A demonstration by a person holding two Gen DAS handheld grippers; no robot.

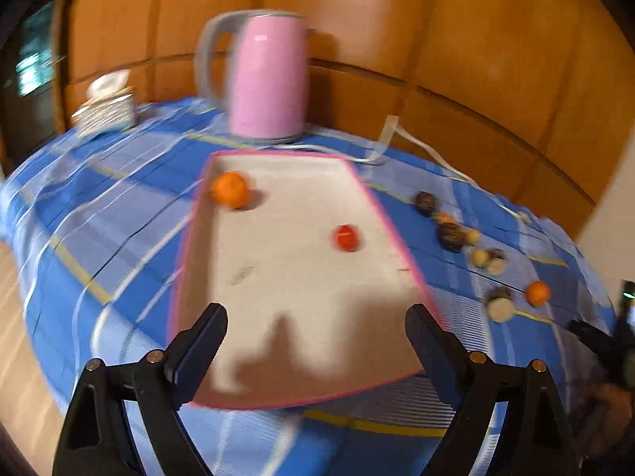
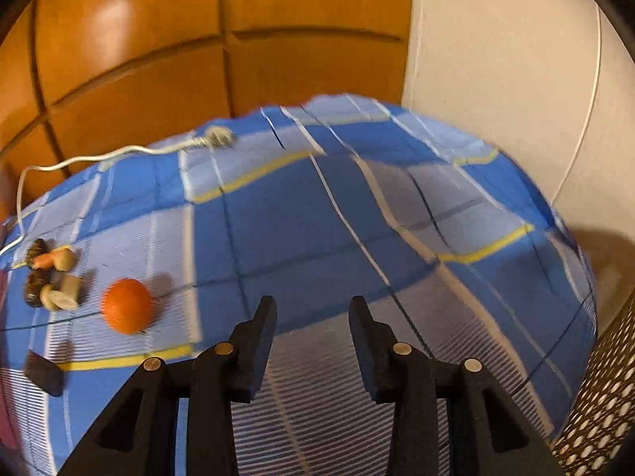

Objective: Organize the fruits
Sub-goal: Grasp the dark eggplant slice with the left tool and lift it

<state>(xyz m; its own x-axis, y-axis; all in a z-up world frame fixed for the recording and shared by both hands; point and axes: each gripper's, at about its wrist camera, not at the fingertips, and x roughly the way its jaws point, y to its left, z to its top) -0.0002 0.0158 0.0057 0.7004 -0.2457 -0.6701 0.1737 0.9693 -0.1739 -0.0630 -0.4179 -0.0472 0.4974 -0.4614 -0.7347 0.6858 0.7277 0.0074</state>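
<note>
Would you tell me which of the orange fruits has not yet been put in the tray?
The orange on the blue checked cloth, right of the tray beside the small dark and pale pieces; the other orange lies inside the tray's far-left corner.

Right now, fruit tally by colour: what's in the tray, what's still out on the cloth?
Orange, in the tray: 1
Red, in the tray: 1
Orange, on the cloth: 1
Total: 3

The cluster of small dark and pale pieces on the cloth is too blurred to count.
</note>
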